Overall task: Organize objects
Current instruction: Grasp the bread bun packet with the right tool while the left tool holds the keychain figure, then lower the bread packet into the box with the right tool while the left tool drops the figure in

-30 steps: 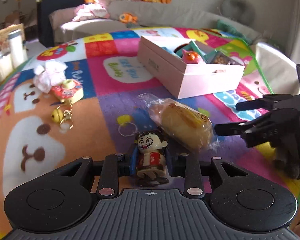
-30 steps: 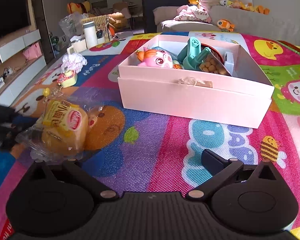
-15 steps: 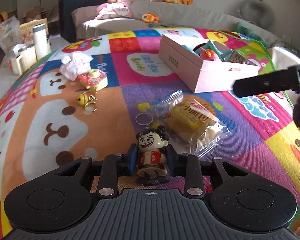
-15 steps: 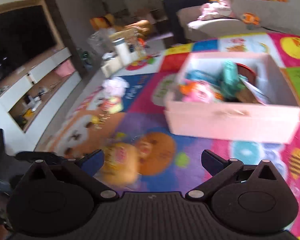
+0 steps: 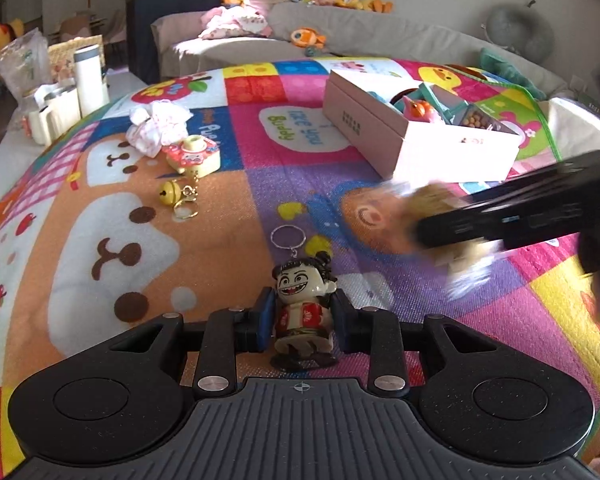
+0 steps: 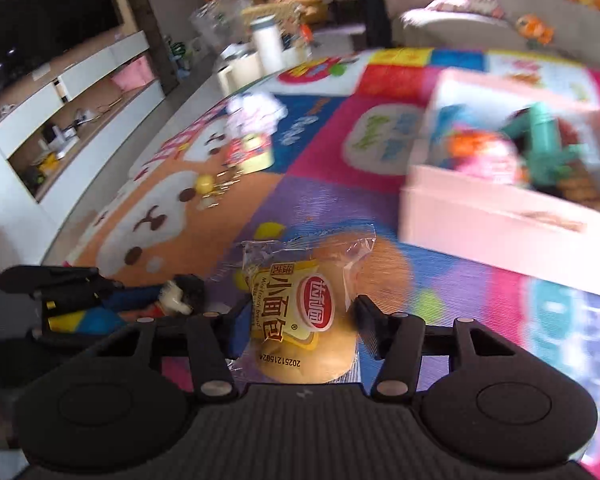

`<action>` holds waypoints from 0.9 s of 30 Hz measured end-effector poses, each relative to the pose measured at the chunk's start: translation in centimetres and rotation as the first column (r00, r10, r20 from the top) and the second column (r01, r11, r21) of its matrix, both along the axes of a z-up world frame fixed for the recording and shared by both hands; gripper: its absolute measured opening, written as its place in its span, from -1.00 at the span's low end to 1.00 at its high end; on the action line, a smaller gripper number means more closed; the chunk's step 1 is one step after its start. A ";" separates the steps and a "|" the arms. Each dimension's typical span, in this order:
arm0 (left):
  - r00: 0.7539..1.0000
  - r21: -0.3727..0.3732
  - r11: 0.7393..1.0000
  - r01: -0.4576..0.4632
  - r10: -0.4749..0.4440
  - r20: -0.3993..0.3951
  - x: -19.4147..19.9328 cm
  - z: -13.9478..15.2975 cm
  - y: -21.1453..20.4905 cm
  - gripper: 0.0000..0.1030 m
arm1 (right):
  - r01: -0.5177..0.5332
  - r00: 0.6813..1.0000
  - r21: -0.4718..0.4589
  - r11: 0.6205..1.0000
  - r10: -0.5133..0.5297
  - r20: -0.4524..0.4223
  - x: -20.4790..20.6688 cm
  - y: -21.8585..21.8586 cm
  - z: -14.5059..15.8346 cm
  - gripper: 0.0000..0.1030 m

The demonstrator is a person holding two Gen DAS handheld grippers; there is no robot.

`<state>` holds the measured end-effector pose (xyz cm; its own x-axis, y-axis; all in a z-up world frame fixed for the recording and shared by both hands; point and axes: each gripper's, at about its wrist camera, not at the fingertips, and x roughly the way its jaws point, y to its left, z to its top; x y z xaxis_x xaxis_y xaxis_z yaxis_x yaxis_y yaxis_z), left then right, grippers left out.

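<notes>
Clear plastic wraps the small bread bun (image 6: 300,320), which sits between the 2 fingers of the right gripper (image 6: 298,320) as its jaws close on the packet, above the play mat (image 6: 332,184); in the left wrist view the bun is only a blur behind that gripper's dark finger. The left gripper (image 5: 302,320) pinches a grinning figurine (image 5: 303,312) with a key ring (image 5: 287,237). The pink box (image 5: 452,152) beyond is motion-blurred in the right view, its contents hard to make out.
</notes>
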<state>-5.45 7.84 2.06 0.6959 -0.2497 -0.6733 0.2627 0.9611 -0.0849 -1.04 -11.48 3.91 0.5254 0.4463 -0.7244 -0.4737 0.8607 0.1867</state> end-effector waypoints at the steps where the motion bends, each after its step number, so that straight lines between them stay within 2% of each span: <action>1: 1.000 -0.014 1.000 0.006 -0.006 -0.004 -0.1 0.1 0.0 -0.36 | 0.017 1.000 0.000 1.000 -0.017 0.014 -0.6 -1.3 0.4 0.03; 6: 0.998 -0.052 0.997 0.059 -0.060 -0.005 0.3 1.0 -1.3 -0.38 | 0.160 0.983 0.030 0.987 -0.162 0.083 -2.7 -9.3 2.5 0.03; 9: 0.995 -0.079 0.992 0.103 -0.101 0.028 1.4 3.1 -2.8 -0.38 | 0.275 0.949 0.055 0.960 -0.280 0.142 -3.7 -13.2 3.3 0.03; 11: 0.990 -0.071 0.989 0.127 -0.121 0.077 2.7 5.4 -4.1 -0.38 | 0.323 0.929 0.103 0.941 -0.336 0.153 -4.1 -15.3 3.5 0.03; 15: 0.978 -0.064 0.991 0.122 -0.109 0.177 7.5 10.0 -6.8 -0.38 | 0.361 0.909 0.176 0.916 -0.388 0.151 -4.2 -17.6 2.9 0.03; 19: 0.982 -0.121 0.989 0.083 -0.060 0.179 14.3 12.3 -9.8 -0.38 | 0.363 0.908 0.201 0.910 -0.394 0.143 -4.0 -18.1 2.1 0.03; 21: 0.985 -0.174 0.982 0.074 -0.045 0.168 17.6 12.4 -11.2 -0.37 | 0.366 0.908 0.200 0.909 -0.396 0.139 -3.8 -18.2 1.9 0.03; 24: 0.995 -0.258 0.963 0.072 -0.051 0.087 22.0 10.7 -13.1 -0.38 | 0.378 0.904 0.188 0.906 -0.405 0.136 -3.8 -18.9 1.8 0.03; 27: 0.997 -0.278 0.961 0.013 0.009 0.076 23.3 8.9 -13.1 -0.39 | 0.406 0.893 0.170 0.898 -0.429 0.134 -3.7 -19.7 1.8 0.03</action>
